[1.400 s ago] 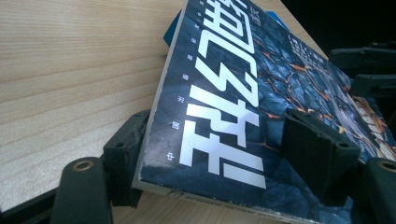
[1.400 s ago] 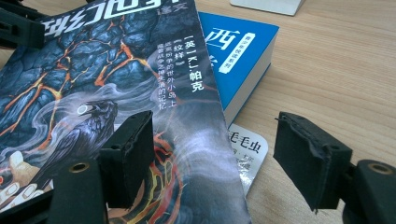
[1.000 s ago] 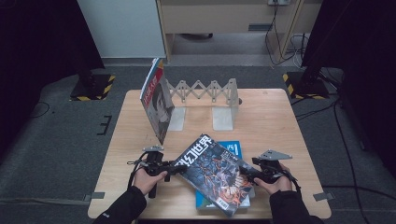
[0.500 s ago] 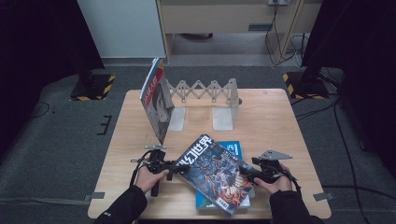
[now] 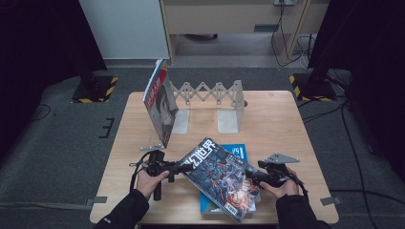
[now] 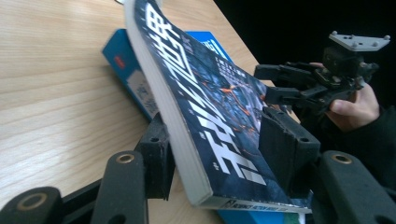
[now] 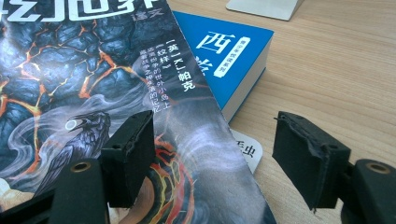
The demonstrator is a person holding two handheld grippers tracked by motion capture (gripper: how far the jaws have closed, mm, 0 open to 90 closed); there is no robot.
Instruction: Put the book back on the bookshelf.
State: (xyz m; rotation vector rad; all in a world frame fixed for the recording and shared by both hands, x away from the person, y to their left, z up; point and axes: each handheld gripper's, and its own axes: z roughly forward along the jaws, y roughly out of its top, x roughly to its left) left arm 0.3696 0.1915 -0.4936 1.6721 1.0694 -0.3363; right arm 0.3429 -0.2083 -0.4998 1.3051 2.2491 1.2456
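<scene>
High view first: a wooden table [image 5: 282,124] carries an expanding bookend rack [image 5: 210,93] at the back, with one magazine [image 5: 160,107] already stood up against its left end. That looks like the finished part; the rest seems to be getting the dark-covered magazine [image 5: 217,179] and the blue book [image 5: 234,152] beneath it up there too. The dark magazine is lifted aslant over the blue book, near the table's front edge. The left gripper [image 6: 215,154] straddles its lower corner; its jaws have just been closing, one pad under the pages, the other pad beside the cover with a sliver of gap, so I'd call it not yet clamped. The right gripper [image 7: 215,163] stands apart, one pad resting on the cover, the other clear over the table.
</scene>
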